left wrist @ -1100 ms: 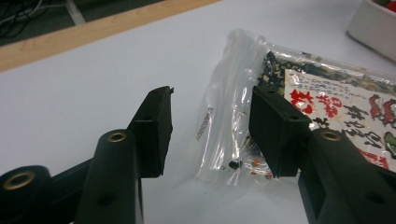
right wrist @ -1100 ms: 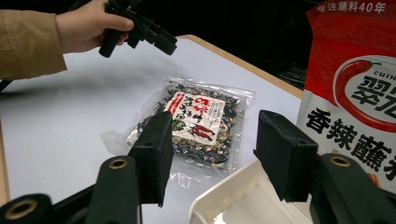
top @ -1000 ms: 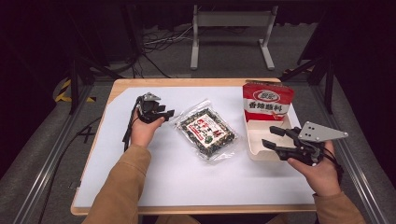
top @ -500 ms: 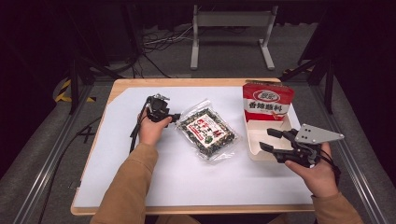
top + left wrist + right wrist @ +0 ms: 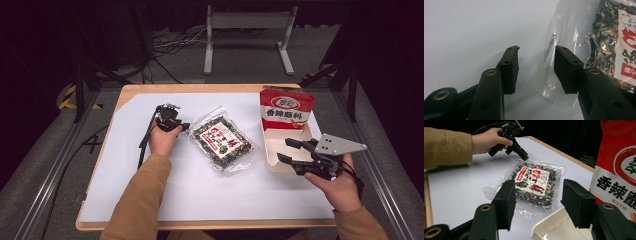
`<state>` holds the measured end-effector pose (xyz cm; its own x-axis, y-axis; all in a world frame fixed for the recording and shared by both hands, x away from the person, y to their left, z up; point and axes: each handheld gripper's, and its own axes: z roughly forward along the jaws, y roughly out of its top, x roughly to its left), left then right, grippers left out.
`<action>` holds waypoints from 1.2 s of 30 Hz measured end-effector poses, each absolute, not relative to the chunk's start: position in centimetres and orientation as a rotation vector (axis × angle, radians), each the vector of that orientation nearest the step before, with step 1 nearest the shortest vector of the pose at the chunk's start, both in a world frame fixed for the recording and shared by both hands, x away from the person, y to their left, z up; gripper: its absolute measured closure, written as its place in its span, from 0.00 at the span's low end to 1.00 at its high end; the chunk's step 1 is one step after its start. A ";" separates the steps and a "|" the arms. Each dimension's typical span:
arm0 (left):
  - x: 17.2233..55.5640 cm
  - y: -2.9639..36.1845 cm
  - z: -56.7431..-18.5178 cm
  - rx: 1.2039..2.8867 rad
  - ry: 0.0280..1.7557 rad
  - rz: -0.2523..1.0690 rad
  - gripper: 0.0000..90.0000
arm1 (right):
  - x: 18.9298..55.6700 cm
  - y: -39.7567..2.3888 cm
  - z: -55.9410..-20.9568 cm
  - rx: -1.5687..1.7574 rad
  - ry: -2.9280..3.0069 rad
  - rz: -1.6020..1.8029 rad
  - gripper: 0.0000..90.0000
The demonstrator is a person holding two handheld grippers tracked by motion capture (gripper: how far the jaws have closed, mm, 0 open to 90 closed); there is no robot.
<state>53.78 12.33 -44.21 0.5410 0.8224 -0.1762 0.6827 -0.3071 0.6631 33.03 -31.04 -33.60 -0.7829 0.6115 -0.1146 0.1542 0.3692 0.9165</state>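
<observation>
1. The left gripper (image 5: 536,67) is hovering at the left edge of the clear bag (image 5: 221,143) at mid-table; its jaws have just been closing, the bag's clear edge lying under the gap, pads not pressing it.
2. The right gripper (image 5: 290,150) is holding its jaws spread over the near end of the white tray (image 5: 270,152), empty.
3. A red pouch (image 5: 286,107) is standing in the tray's far end.

The person wears tan sleeves (image 5: 142,195). Both grippers are black, with brass rings on their arms. The left gripper (image 5: 181,127) trails a black cable (image 5: 145,142). The right gripper (image 5: 287,151) has a grey three-cornered plate (image 5: 339,145) on top.
</observation>
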 end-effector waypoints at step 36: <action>47.6 14.3 -36.7 1.958 0.930 0.305 1.00 | 33.7 -29.9 -34.2 0.661 2.244 1.432 0.64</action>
<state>47.63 14.27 -36.71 0.6845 0.7134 -0.1497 0.4866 -0.2943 0.8226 33.70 -29.90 -34.23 -0.8099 0.5816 -0.0759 0.1762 0.3647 0.9143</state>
